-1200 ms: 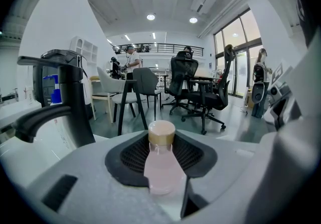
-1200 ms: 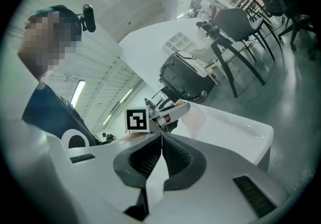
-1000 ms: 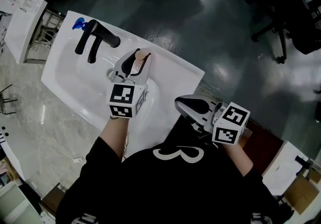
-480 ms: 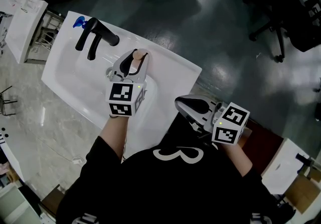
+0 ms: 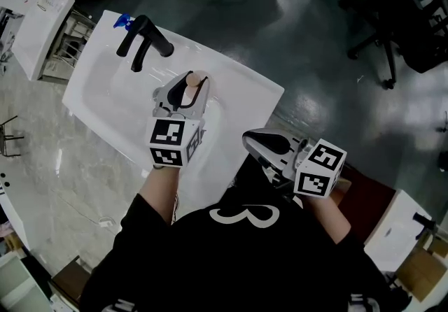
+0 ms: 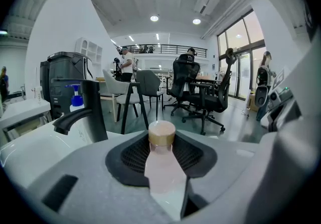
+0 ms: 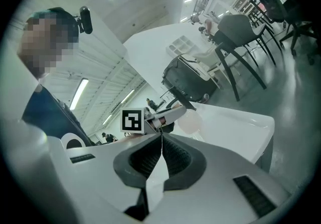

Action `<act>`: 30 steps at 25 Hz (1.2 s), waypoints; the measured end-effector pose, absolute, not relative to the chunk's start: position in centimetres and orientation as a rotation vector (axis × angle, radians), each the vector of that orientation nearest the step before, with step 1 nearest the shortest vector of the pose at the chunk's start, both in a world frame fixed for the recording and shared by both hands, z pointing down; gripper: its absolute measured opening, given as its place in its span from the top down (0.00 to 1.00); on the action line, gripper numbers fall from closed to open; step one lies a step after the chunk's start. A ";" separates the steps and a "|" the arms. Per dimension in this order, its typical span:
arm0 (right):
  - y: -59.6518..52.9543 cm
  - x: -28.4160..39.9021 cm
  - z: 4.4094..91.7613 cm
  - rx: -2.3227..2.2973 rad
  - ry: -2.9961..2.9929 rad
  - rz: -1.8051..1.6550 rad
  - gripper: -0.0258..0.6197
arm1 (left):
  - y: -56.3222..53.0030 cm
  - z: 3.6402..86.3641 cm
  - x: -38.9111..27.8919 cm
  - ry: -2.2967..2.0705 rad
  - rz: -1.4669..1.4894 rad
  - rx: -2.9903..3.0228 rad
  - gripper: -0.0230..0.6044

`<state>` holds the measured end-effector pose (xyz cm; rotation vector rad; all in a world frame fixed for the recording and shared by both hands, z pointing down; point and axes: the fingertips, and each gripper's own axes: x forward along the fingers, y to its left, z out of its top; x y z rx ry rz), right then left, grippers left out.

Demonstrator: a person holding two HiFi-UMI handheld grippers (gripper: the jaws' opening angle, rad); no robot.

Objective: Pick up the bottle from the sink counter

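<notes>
**Left gripper holds the pink bottle over the sink; right gripper idle**

The left gripper (image 5: 183, 91) has its jaws held fairly wide, clamped on either side of a pale pink plastic bottle (image 6: 161, 160) with a tan round cap. The bottle stands roughly upright, with its long axis running from 6 to 12 o'clock in the left gripper view and the cap on top. In the head view it sits above the white ceramic sink counter (image 5: 246, 94), and the black curved faucet (image 5: 145, 40) lies at 10 o'clock from it. Whether its base is clear of the counter cannot be told. The right gripper (image 5: 260, 143), at 4 o'clock from the bottle and well apart, has its jaws pressed together on nothing. The lift looks like the left hand's job alone.
</notes>
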<state>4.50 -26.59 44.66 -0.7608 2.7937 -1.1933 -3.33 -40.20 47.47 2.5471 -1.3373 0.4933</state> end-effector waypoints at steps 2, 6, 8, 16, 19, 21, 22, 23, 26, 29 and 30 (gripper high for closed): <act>-26.1 3.9 44.2 -0.752 2.799 -1.177 0.94 | -39.3 46.7 -3.7 -1.330 0.479 2.548 0.73; -24.9 2.6 43.2 -0.727 2.817 -1.146 0.94 | -37.1 45.2 -4.7 -1.318 0.480 2.563 0.73; -24.2 2.0 42.6 -0.720 2.825 -1.126 0.94 | -35.8 44.4 -5.2 -1.306 0.468 2.565 0.73; -20.7 -0.7 40.9 -0.693 2.851 -1.068 0.94 | -30.9 41.6 -6.8 -1.276 0.431 2.584 0.73; -19.5 -1.6 40.4 -0.684 2.857 -1.051 0.94 | -29.2 40.8 -7.1 -1.256 0.427 2.598 0.73; -18.9 -2.1 39.9 -0.684 2.861 -1.040 0.94 | -28.3 40.1 -7.5 -1.240 0.418 2.601 0.73; -18.7 -2.5 39.6 -0.687 2.861 -1.035 0.94 | -27.9 39.8 -7.8 -1.232 0.411 2.603 0.73; -18.5 -2.8 39.3 -0.693 2.860 -1.031 0.94 | -27.4 39.4 -8.1 -1.224 0.405 2.607 0.73; -17.5 -3.7 38.6 -0.708 2.866 -1.012 0.94 | -25.8 38.4 -9.0 -1.204 0.387 2.619 0.73; -16.8 -4.4 38.0 -0.714 2.877 -0.984 0.94 | -24.3 37.7 -9.6 -1.186 0.368 2.625 0.73; -16.5 -4.6 37.7 -0.718 2.880 -0.974 0.94 | -23.8 37.4 -9.8 -1.179 0.364 2.627 0.73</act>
